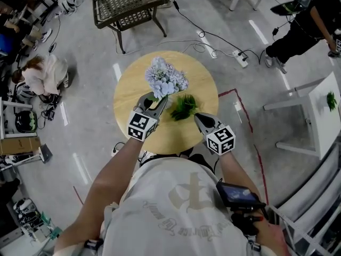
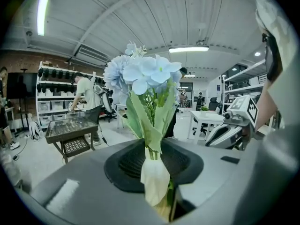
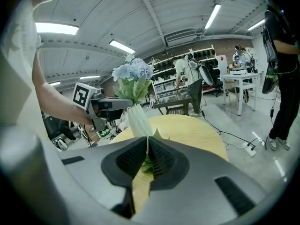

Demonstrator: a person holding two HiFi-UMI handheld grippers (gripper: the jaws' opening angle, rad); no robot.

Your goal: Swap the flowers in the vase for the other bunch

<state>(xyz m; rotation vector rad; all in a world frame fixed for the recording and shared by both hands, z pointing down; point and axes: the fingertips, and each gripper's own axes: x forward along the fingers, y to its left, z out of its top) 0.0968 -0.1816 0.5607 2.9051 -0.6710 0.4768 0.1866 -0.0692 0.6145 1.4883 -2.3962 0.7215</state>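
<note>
A bunch of pale blue flowers stands upright in a white vase on the round wooden table. My left gripper reaches in at the vase neck from the near left. Its jaws stand open around the green stems and the vase top. The flower heads rise above that gripper. The other bunch, dark green foliage, lies low on the table just right of the vase. My right gripper is shut on it, with green leaves pinched between its pads.
A metal mesh table stands beyond the round one. A power strip and cables lie on the floor at the back right. At the right is a white table with a small plant. One person is at the upper right, another at the left.
</note>
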